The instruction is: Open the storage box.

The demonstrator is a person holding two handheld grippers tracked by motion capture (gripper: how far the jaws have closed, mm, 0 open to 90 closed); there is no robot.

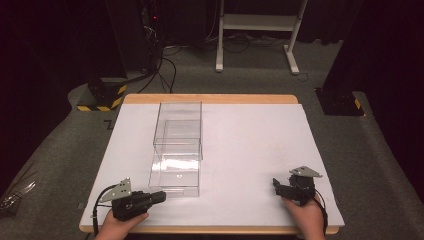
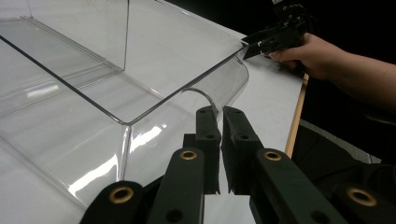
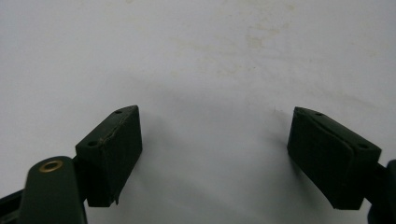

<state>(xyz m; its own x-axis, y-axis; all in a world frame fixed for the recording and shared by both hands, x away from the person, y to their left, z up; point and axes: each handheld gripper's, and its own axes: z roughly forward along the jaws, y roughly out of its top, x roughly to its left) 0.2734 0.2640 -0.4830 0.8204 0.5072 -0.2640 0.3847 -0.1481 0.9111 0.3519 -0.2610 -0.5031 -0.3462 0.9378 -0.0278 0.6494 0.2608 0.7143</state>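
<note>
A clear plastic box (image 1: 177,150) lies lengthwise on the white table top (image 1: 250,145), left of centre, with a smaller clear section inside its far half. My left gripper (image 1: 159,196) lies near the front edge and points right at the box's near end. In the left gripper view its jaws (image 2: 220,122) stand almost together with nothing between them, just short of the box's rounded corner (image 2: 126,126). My right gripper (image 1: 276,184) rests at the front right, far from the box. Its fingers (image 3: 112,149) are spread wide over bare white table, holding nothing.
The table's wooden front edge (image 1: 210,230) runs just under both hands. In the left gripper view the other hand and its gripper (image 2: 275,37) sit near the table's edge. Beyond the table are a white stand (image 1: 257,25), floor cables (image 1: 165,70) and a yellow-striped base (image 1: 102,97).
</note>
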